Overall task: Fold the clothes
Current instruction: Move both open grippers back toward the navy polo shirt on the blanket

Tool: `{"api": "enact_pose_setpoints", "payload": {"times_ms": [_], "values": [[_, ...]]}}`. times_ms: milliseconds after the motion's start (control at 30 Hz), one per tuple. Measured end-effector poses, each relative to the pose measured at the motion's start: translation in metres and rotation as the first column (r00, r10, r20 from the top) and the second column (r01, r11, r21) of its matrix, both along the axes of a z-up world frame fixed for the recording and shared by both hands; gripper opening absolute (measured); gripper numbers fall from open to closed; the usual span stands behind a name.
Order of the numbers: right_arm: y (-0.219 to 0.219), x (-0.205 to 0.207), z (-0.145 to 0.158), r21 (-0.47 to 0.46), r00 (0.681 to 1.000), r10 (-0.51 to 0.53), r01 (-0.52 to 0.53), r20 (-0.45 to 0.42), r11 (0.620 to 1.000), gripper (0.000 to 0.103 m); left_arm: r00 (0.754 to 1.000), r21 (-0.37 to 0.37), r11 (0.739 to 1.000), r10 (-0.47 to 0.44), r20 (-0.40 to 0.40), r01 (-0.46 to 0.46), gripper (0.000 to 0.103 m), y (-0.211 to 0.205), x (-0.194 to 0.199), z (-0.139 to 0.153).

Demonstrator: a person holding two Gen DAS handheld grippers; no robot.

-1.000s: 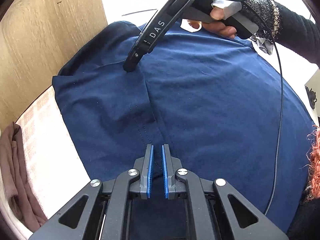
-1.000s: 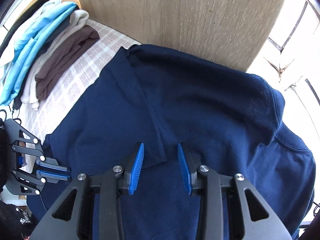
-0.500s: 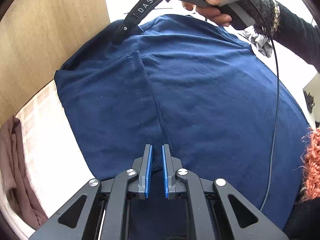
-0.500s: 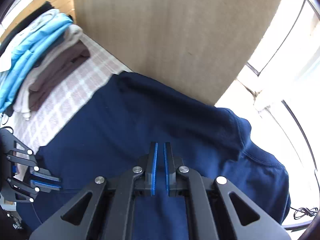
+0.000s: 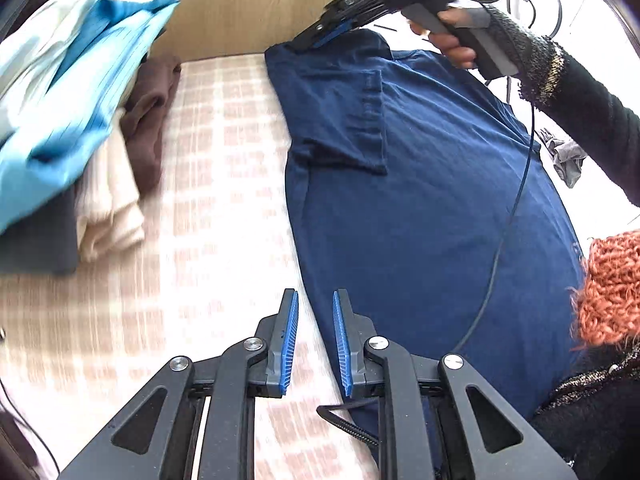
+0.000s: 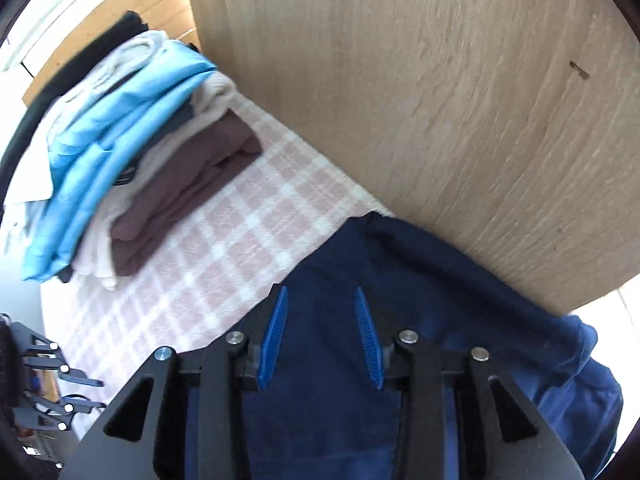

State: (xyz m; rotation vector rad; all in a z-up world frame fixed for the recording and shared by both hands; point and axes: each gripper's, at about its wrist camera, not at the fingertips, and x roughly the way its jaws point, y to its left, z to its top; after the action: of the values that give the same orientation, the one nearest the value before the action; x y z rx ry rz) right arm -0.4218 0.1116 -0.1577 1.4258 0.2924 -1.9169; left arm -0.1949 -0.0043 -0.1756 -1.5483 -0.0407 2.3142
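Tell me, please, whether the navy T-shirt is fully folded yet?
Partly folded: the navy T-shirt has its sleeve turned inward, but the body lies spread flat.

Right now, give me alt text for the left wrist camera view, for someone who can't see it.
A dark navy blue T-shirt lies flat on a pink and white checked cloth, one sleeve folded inward. The left gripper, jaws opening and empty, hangs over the shirt's near edge; the right gripper is at its far corner. A stack of folded clothes sits left.

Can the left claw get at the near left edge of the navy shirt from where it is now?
Probably yes. The left claw hangs right over the navy shirt's left edge, jaws opening with nothing between them. Only bare checked cover lies beside it; the right claw is far off.
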Motion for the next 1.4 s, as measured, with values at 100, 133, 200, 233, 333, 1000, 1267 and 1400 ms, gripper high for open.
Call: {"api": "enact_pose_setpoints", "payload": {"times_ms": [100,133,200,233,333,1000,1267,1400], "values": [[-0.024,0.046,-0.010,0.011,0.997,0.055,-0.056,0.050,0.998,0.035,1.000,0.019,0.999,0.030,0.005,-0.030,0.017,-0.001,0.036,0.006],[-0.023,0.062,-0.010,0.022,0.993,0.090,-0.092,0.075,0.995,0.035,0.999,0.018,0.999,0.034,-0.004,-0.034,0.017,-0.002,0.049,0.010],[-0.036,0.082,-0.023,0.072,0.988,0.131,-0.137,0.085,0.988,0.035,0.999,0.010,0.999,0.050,-0.015,-0.050,0.017,0.000,0.070,0.015],[-0.043,0.092,-0.030,0.098,0.985,0.149,-0.158,0.088,0.983,0.033,0.998,0.008,0.998,0.066,-0.017,-0.066,0.017,-0.002,0.082,0.017],[-0.069,0.100,-0.038,0.123,0.989,0.147,-0.150,0.034,0.981,0.033,0.994,-0.005,0.994,0.109,-0.018,-0.109,0.018,-0.005,0.117,0.021],[0.111,0.199,0.144,-0.063,0.994,-0.091,0.087,-0.062,0.994,0.054,0.975,0.032,0.976,0.211,0.074,-0.214,0.029,0.011,0.298,-0.008],[0.067,0.164,0.107,0.004,0.978,-0.204,0.204,-0.038,0.979,0.054,0.980,0.118,0.975,0.180,0.087,-0.189,0.032,0.010,0.294,-0.041],[0.029,0.120,0.072,0.038,0.958,-0.286,0.286,-0.006,0.957,0.054,0.986,0.174,0.970,0.160,0.053,-0.167,0.028,0.010,0.294,-0.040]]}}
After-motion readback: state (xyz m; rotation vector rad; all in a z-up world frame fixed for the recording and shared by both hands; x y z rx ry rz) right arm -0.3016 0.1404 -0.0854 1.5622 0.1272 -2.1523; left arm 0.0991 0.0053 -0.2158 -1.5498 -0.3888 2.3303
